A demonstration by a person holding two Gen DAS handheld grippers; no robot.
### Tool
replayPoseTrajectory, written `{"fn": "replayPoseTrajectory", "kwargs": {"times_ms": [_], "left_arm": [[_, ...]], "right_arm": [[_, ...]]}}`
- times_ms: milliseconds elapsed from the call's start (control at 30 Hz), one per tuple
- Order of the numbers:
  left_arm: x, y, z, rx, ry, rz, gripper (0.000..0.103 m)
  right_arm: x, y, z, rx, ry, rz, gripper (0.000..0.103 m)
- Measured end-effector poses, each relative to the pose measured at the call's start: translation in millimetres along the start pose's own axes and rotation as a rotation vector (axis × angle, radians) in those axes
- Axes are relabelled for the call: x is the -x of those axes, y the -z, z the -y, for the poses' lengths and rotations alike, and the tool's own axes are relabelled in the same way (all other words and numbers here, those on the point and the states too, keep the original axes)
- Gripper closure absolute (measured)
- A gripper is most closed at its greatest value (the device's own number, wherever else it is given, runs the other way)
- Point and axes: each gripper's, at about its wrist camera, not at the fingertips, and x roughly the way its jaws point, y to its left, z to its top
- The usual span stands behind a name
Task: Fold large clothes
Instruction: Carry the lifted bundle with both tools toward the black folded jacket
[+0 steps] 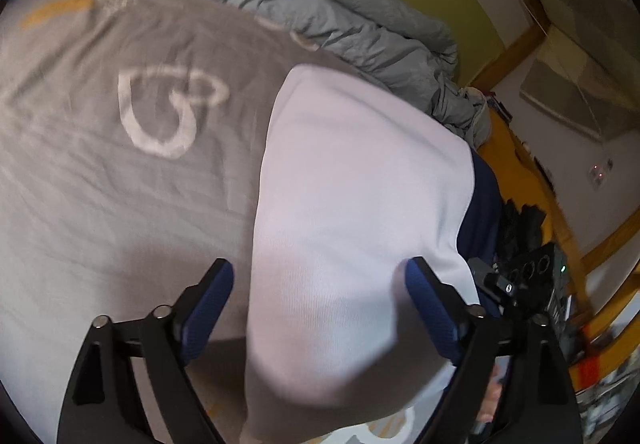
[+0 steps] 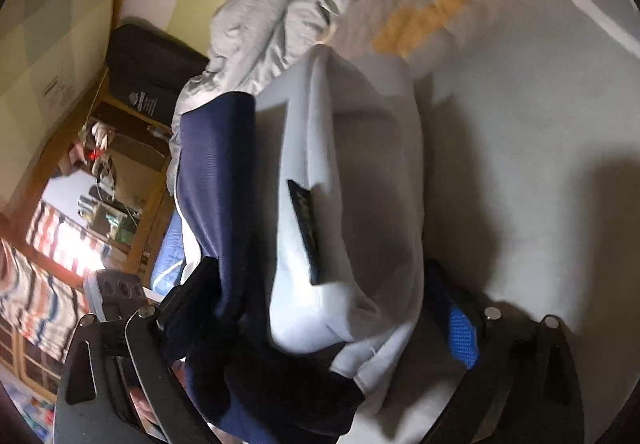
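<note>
On the bed [image 1: 100,204], the left hand-held gripper [image 1: 320,308] stands wide, empty, straddling the near end of the folded white garment [image 1: 352,184]; its long axis runs straight ahead; the right hand-held gripper [image 2: 332,312] (also wide, gripping nothing) straddles the navy-sleeved side [image 2: 216,172], equally near.

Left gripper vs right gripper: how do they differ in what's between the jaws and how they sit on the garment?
The left gripper straddles only the white panel of the folded garment, fabric smooth and flat there. The right gripper straddles a bunched end where the navy sleeve and white body meet, with a dark label showing. The left gripper's blue pads are both clear; the right's left pad is hidden by navy cloth. Both stand wide open, gripping nothing, over the grey bedsheet.
</note>
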Motion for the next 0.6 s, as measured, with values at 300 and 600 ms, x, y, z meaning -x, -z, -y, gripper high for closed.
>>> {"fn": "replayPoseTrajectory", "kwargs": {"times_ms": [300,600], "left_arm": [[-9,1,15,-0.049,0.027,-0.019,0.011],[-4,4,23,-0.079,0.014,0.006,0.022]], "right_arm": [[1,2,11,-0.039,-0.071,0.015,0.035],[3,1,11,-0.045,-0.074,0.022,0.039]]}}
